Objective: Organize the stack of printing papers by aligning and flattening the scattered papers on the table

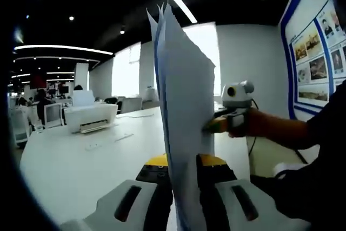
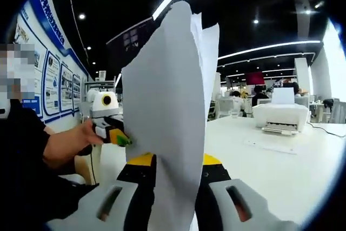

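We saw the stack of papers [image 1: 181, 123] standing upright, lifted above the white table [image 1: 81, 166], with its long axis running up and down and its top edge pointing toward the dark ceiling. The sheets were not aligned at the top: several corners stood at different heights there, and in the right gripper view the stack of papers [image 2: 167, 112] showed one broad front sheet with narrower sheets behind it. In the left gripper view we looked nearly along the edge of the stack, so it appeared as a thin blade. The left gripper [image 1: 183, 187] was clamped on the lower edge of the papers, its two black and yellow jaws pressed on either side of the sheets. The right gripper [image 2: 168, 187] held the lower part of the same stack in the same manner, with the paper between its jaws. In the left gripper view the other gripper [image 1: 219, 125] touched the right side edge of the stack, held by a hand [image 1: 254, 123]; in the right gripper view the other gripper [image 2: 121, 136] touched the left side edge. Around the stack the table had much open surface. A white printer [image 1: 92, 116] stood well apart on it, with a few flat sheets [image 1: 108, 142] lying near the printer. A wall board with photographs [image 1: 319, 52] was beside the person.
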